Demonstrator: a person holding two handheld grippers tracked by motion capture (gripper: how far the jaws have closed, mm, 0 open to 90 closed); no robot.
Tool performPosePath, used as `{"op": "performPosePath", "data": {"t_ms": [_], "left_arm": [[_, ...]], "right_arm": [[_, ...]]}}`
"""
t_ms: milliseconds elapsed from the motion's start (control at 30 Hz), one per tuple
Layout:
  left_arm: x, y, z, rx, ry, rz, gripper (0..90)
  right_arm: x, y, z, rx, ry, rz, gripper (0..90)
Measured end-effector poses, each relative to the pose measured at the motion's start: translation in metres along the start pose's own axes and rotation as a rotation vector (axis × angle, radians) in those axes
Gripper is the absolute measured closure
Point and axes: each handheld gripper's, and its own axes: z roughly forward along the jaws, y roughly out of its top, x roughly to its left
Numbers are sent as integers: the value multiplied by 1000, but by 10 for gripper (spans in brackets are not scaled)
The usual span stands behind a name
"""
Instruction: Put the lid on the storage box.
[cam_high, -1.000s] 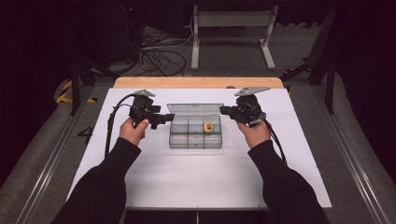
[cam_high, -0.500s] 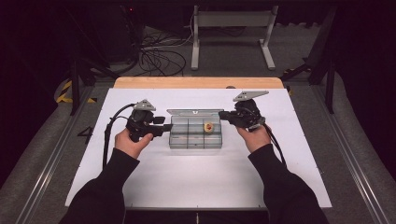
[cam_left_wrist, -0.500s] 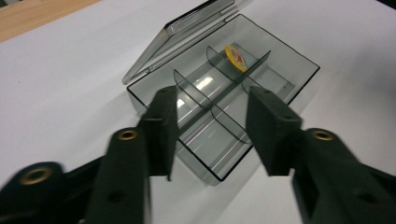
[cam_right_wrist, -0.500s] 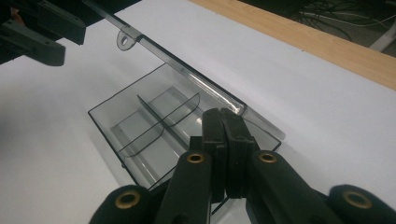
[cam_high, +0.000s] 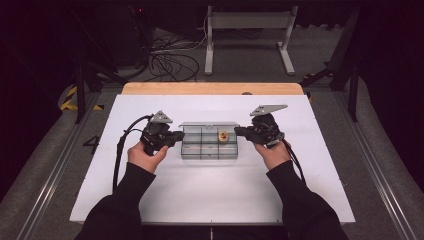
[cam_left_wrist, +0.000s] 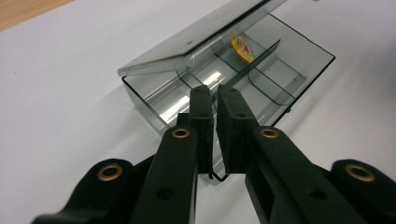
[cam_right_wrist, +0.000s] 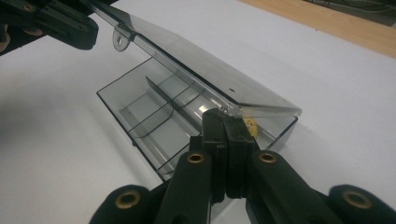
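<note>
Both hands reach level toward the clear box between them. The left tool, jaws just closing, pinches the box's near wall; the right tool is clamped on its wall. Beyond the left tool's tips lies a yellow piece.

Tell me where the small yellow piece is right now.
In the high view the small yellow piece lies inside the clear compartment box at mid-table, in a back-row compartment on its right side, nearer the right gripper than the left gripper.

Forearms reaching in from the near desk edge; left tongs just closed, right tongs clamped shut, tips facing inward.
</note>
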Motion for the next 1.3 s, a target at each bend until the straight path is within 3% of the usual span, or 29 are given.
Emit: {"op": "performPosePath", "data": {"t_ms": [467,600,900,1300], "left_arm": [[-1,-1,5,39,-14,5,859],[-1,-2,7,59,-7,25,859],[-2,-3,8,86,-26,25,845],[-4,-6,10,176,-48,63,831]], "right_arm": [[4,-11,0,41,15,10,899],[6,-12,0,61,9,-4,899],[6,-14,-1,108,10,-25,899],[9,-17,-2,167,28,-52,898]]}}
